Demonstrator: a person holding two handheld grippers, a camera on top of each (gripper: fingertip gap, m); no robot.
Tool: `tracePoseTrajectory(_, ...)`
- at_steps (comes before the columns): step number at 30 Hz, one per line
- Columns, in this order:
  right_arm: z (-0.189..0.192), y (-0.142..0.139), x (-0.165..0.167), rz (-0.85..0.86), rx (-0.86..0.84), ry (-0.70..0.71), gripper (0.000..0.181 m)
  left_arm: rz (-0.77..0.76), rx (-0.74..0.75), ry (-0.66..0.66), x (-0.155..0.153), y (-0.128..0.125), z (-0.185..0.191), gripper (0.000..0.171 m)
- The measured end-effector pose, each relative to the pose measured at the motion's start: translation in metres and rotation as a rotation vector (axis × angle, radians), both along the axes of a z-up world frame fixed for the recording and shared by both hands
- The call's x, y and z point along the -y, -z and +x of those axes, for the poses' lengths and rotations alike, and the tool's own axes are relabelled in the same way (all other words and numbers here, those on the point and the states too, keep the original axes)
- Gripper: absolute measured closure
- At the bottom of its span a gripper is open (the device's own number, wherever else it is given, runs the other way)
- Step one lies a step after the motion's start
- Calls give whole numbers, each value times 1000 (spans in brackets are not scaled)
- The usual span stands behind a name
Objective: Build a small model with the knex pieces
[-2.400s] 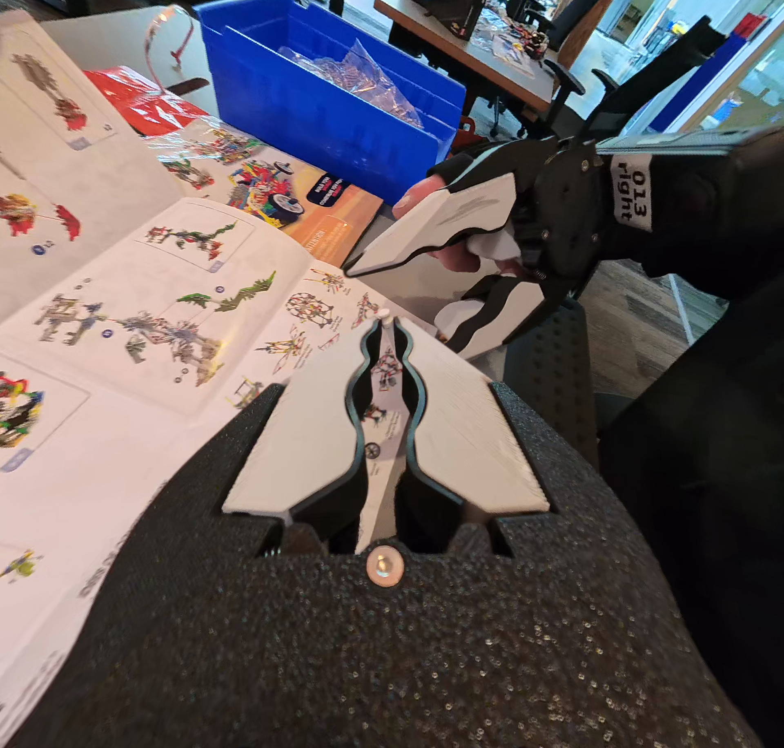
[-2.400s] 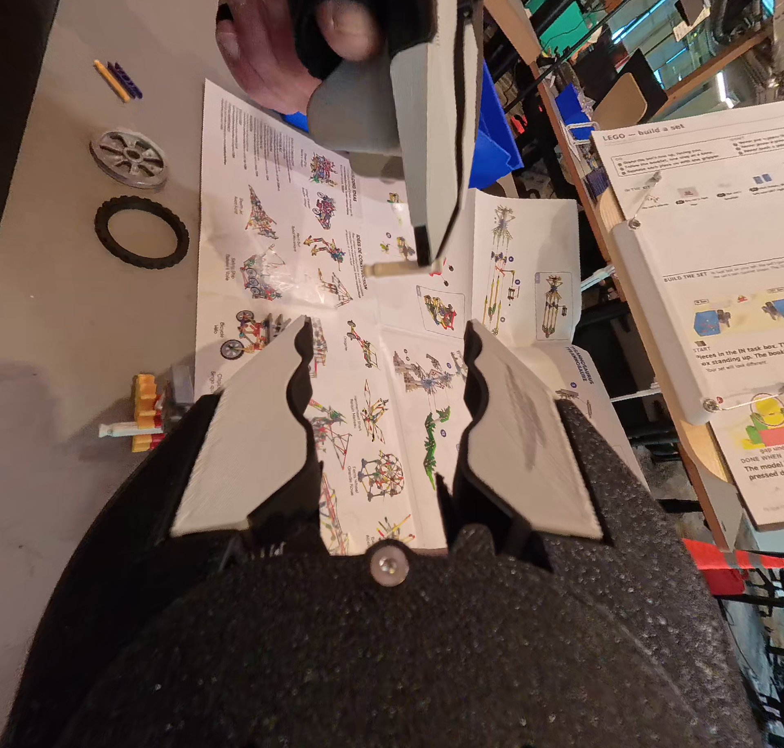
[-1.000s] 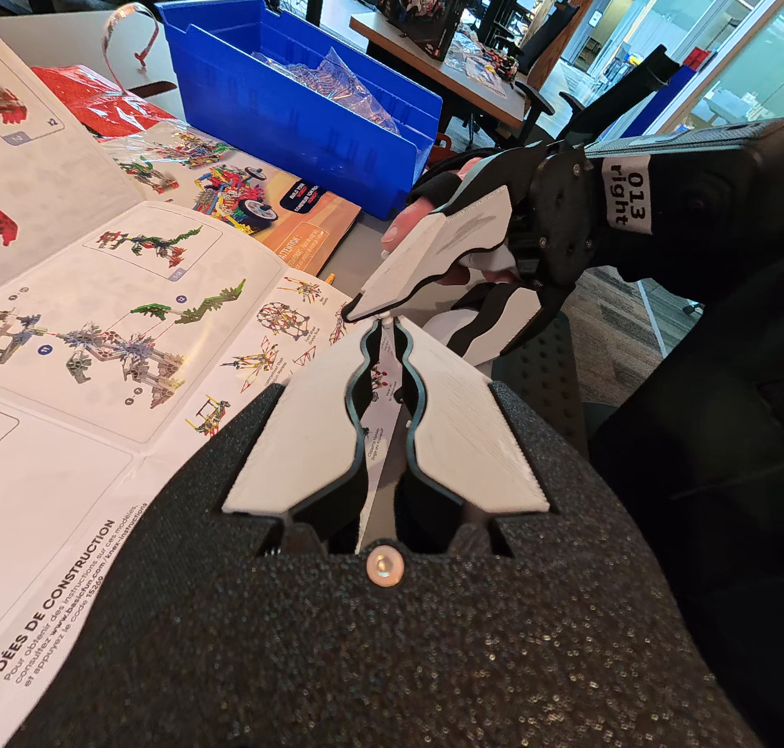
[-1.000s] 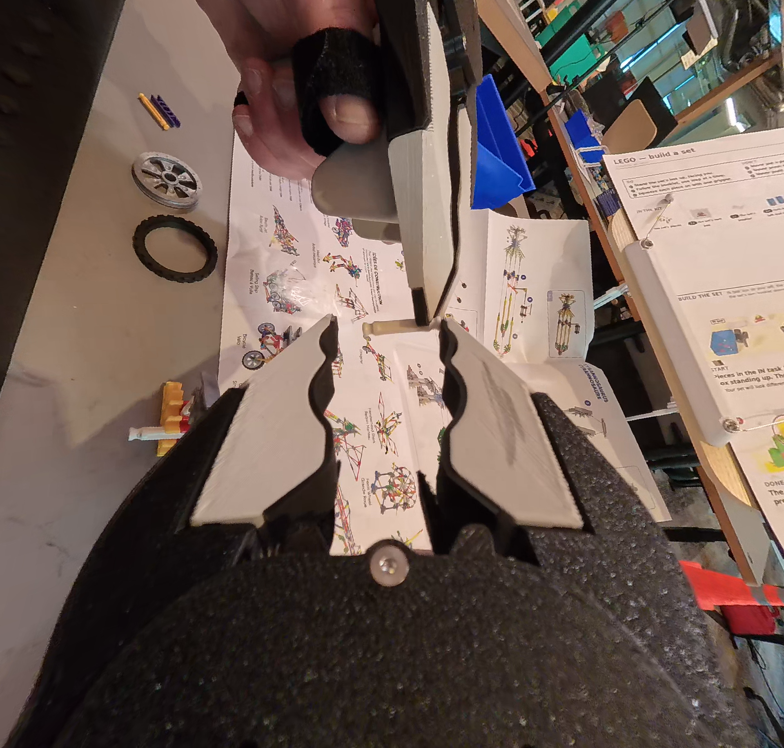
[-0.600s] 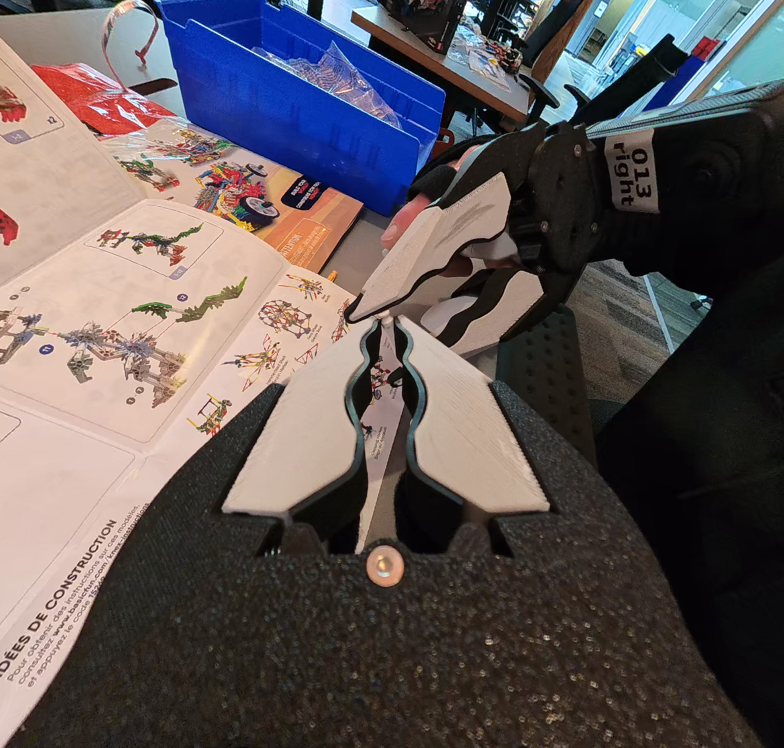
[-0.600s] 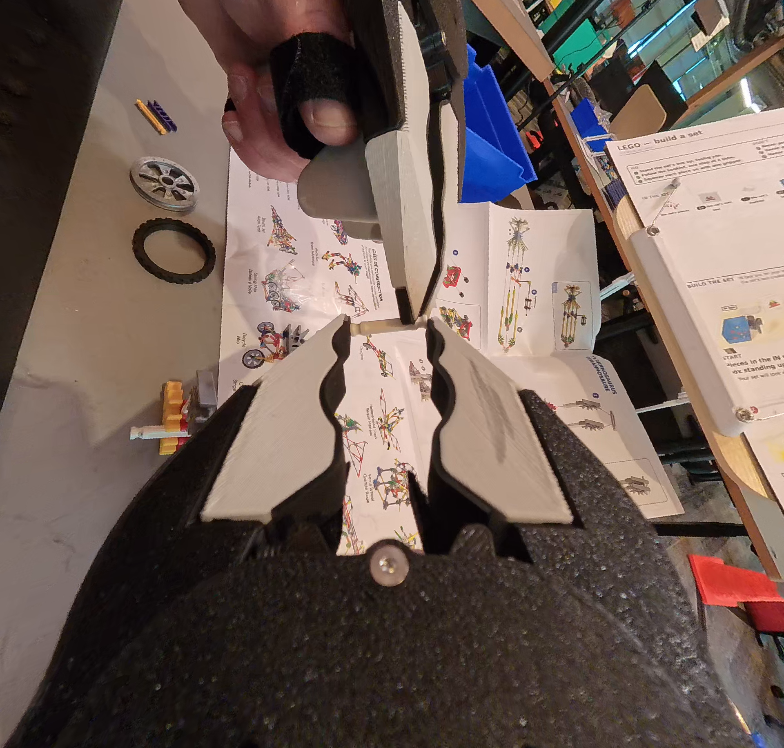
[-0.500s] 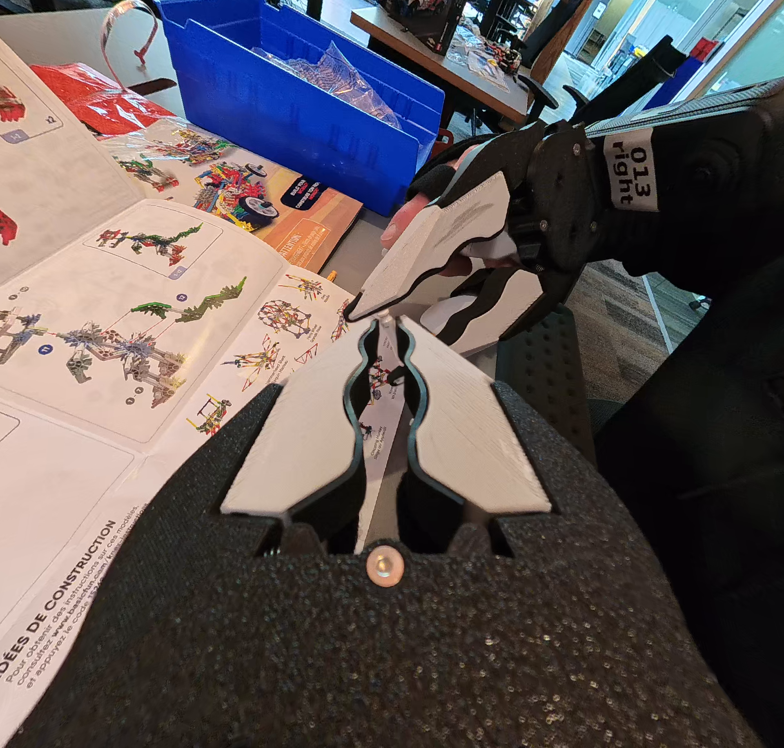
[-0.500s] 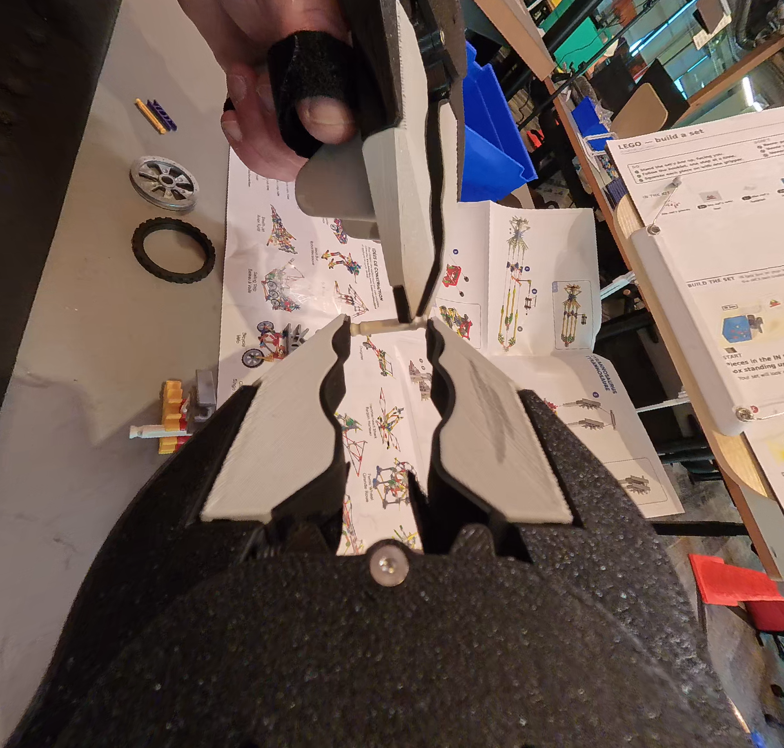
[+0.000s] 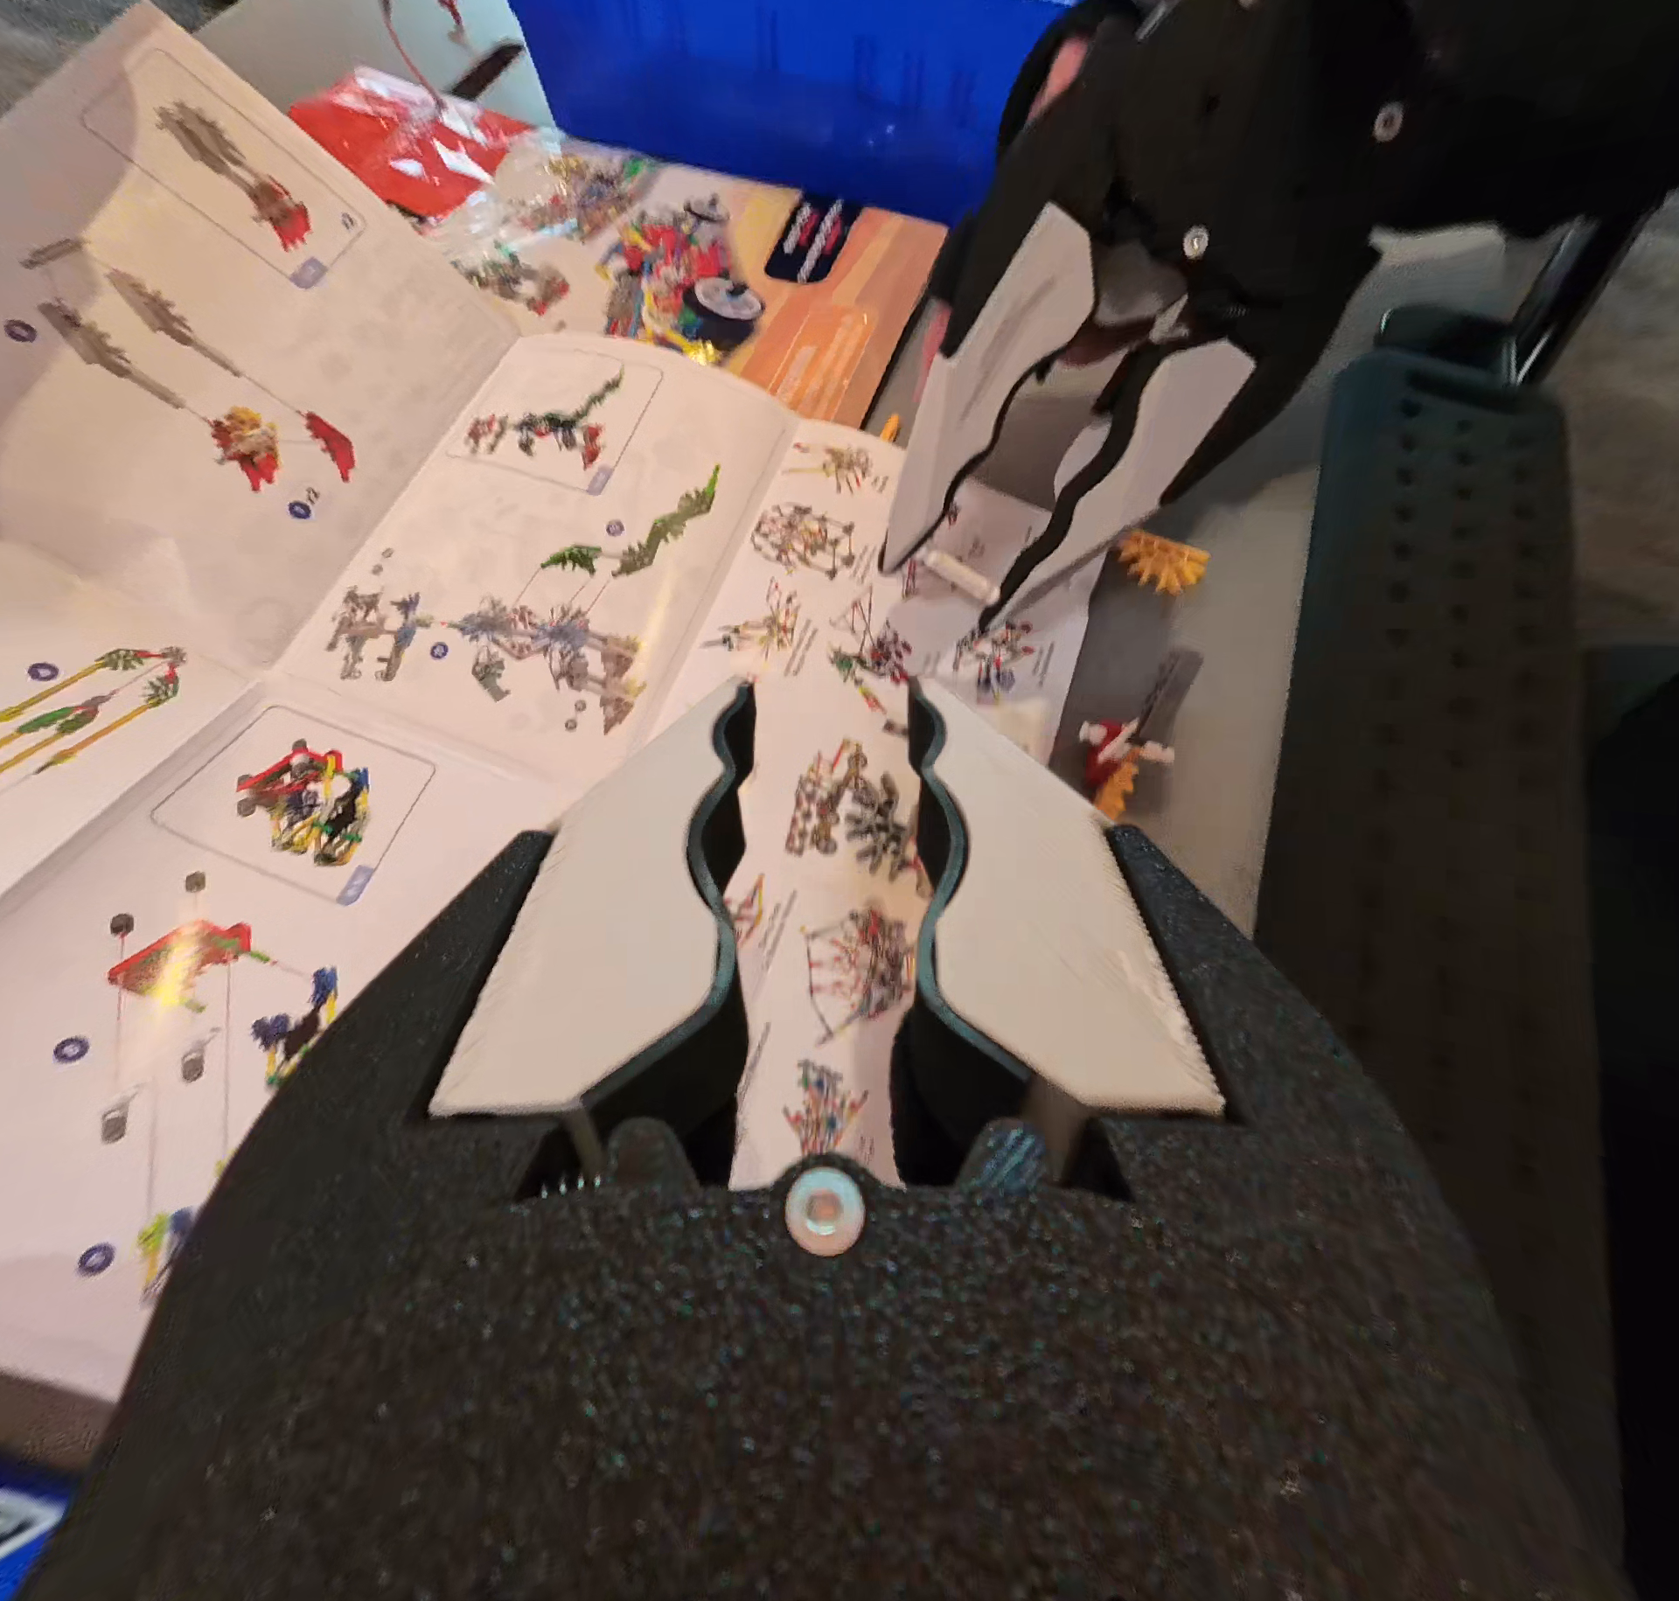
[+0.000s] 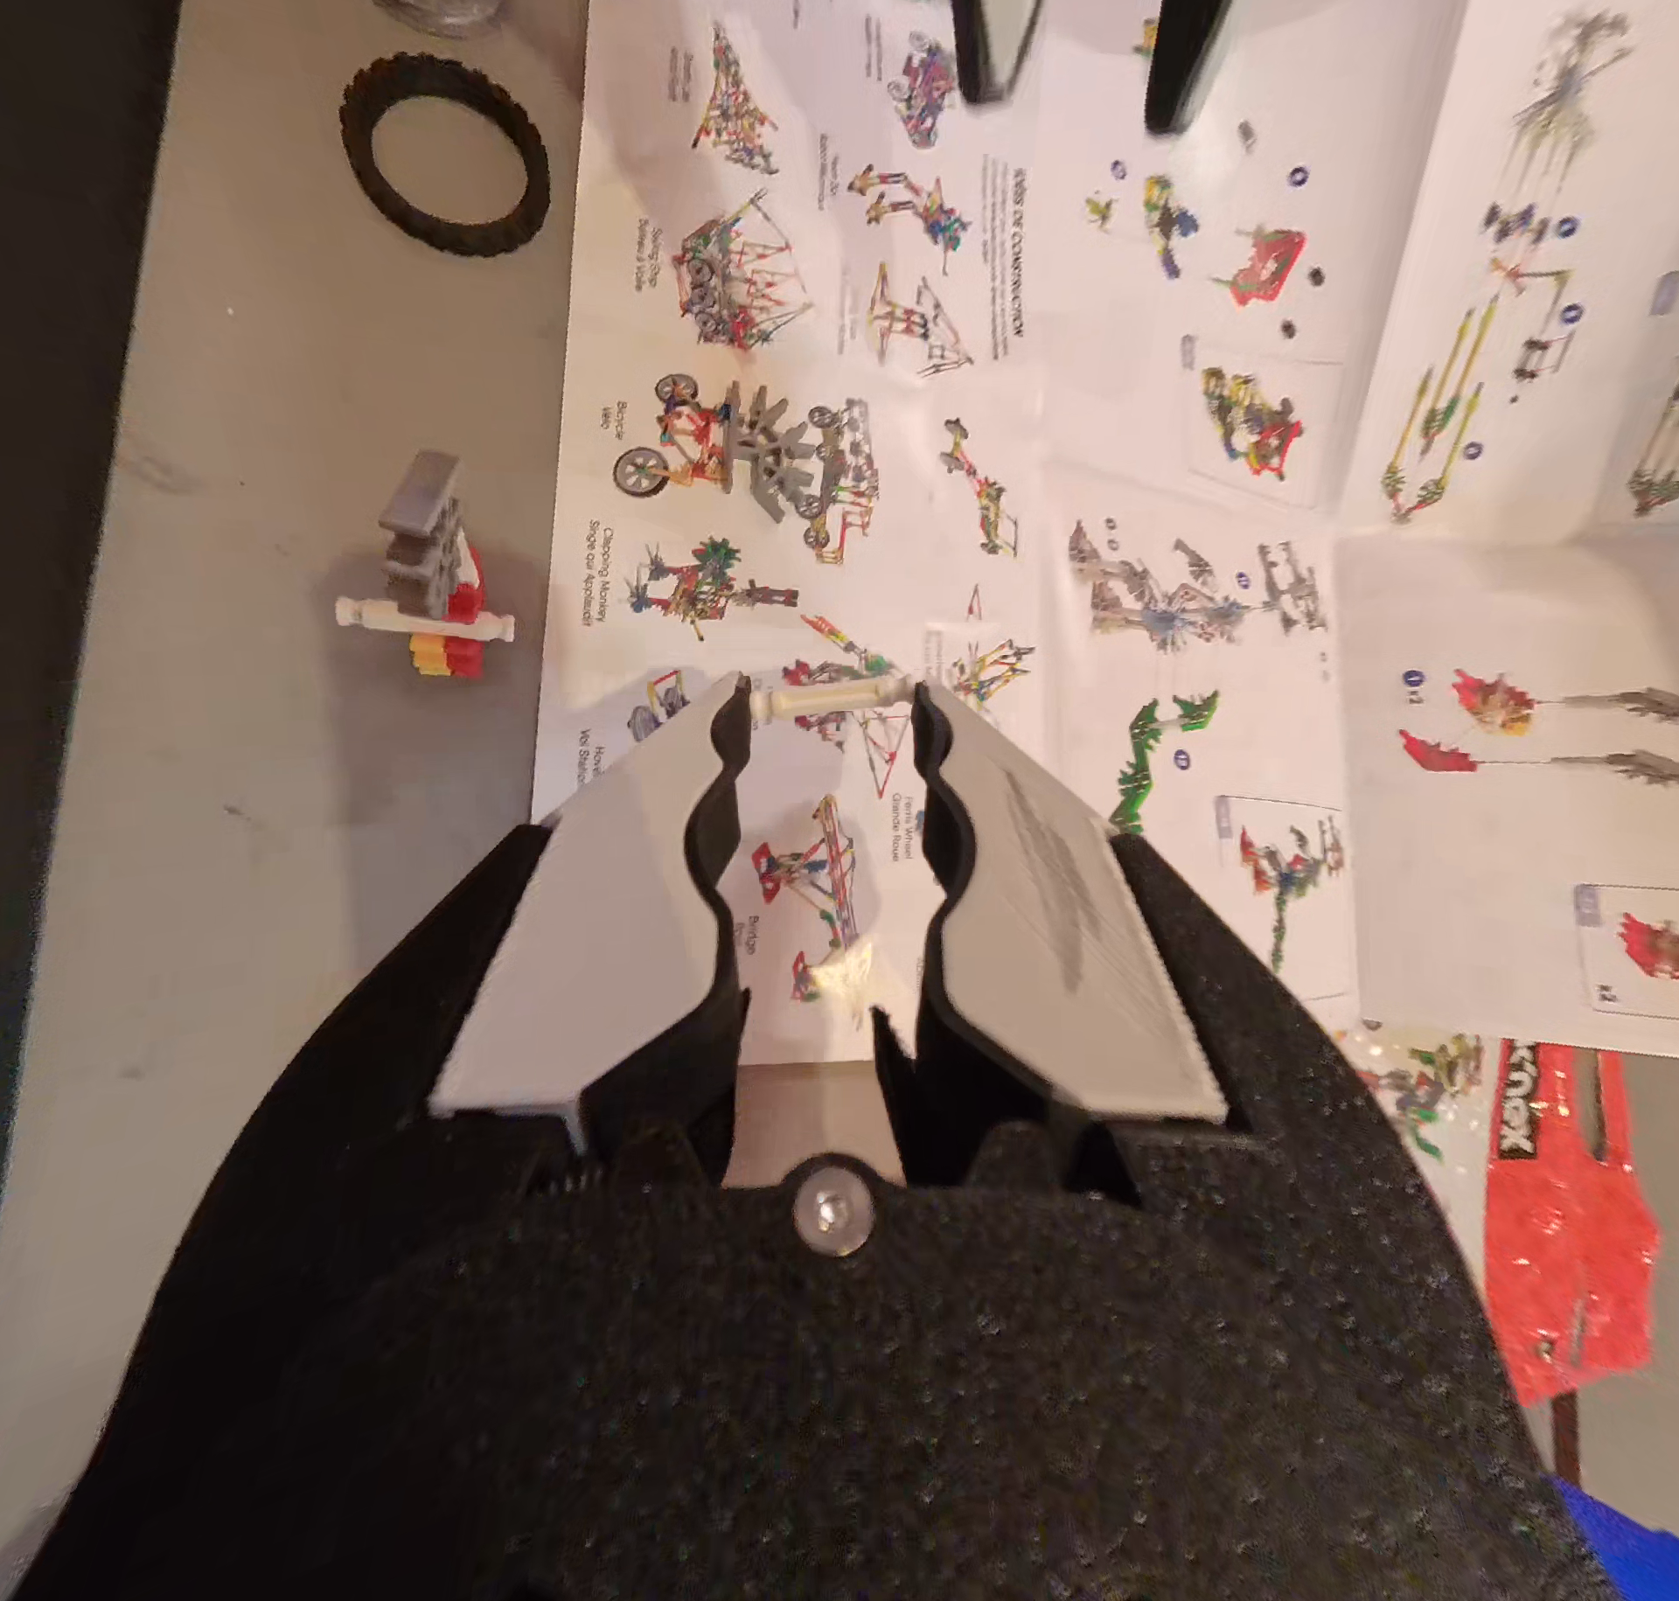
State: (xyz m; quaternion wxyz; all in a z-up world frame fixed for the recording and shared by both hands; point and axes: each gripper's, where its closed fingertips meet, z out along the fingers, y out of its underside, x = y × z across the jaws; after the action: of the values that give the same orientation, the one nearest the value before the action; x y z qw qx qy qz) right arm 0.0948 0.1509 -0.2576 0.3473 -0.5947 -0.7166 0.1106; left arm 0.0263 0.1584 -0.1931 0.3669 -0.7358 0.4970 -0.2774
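White ridged rod (image 10: 831,696) spans right gripper (image 10: 829,694) fingers endwise; left gripper (image 9: 829,694) (smooth grey fingers) parted, empty.

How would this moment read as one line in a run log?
right gripper: shut on white rod | left gripper: open, empty | below: instruction sheet

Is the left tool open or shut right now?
Open. In the left wrist view, the left tool shows a clear gap between its tips, with nothing but the instruction sheet visible through it.
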Motion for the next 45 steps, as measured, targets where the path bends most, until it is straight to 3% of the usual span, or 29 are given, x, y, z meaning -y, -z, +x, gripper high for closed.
tracePoseTrajectory(9,14,27,7,-107,104,-25,145,40,-304,99,20,31,-34,138)
tracePoseTrajectory(12,14,31,9,-100,123,-33,145,134,-424,78,9,39,-50,137)
tracePoseTrajectory(14,13,28,7,-87,110,-28,144,198,-429,26,-5,23,-64,137)
tracePoseTrajectory(17,11,21,4,-82,75,-12,144,315,-348,-149,-38,-27,-99,139)
tracePoseTrajectory(20,11,19,1,-75,65,-4,144,443,-316,-387,-73,-74,-166,141)
tracePoseTrajectory(22,10,20,1,-71,65,-4,145,505,-317,-546,-90,-92,-216,143)
tracePoseTrajectory(24,10,20,1,-69,62,0,145,437,-337,-628,-95,-83,-256,144)
tracePoseTrajectory(27,10,21,0,-71,61,4,145,227,-377,-665,-93,-38,-293,143)
tracePoseTrajectory(33,11,22,-1,-74,60,6,145,165,-623,-695,-102,17,-324,143)
tracePoseTrajectory(40,11,23,-1,-68,67,2,145,120,-731,-722,-107,42,-337,144)
tracePoseTrajectory(45,11,21,-3,-64,59,7,145,149,-691,-724,-126,34,-332,144)
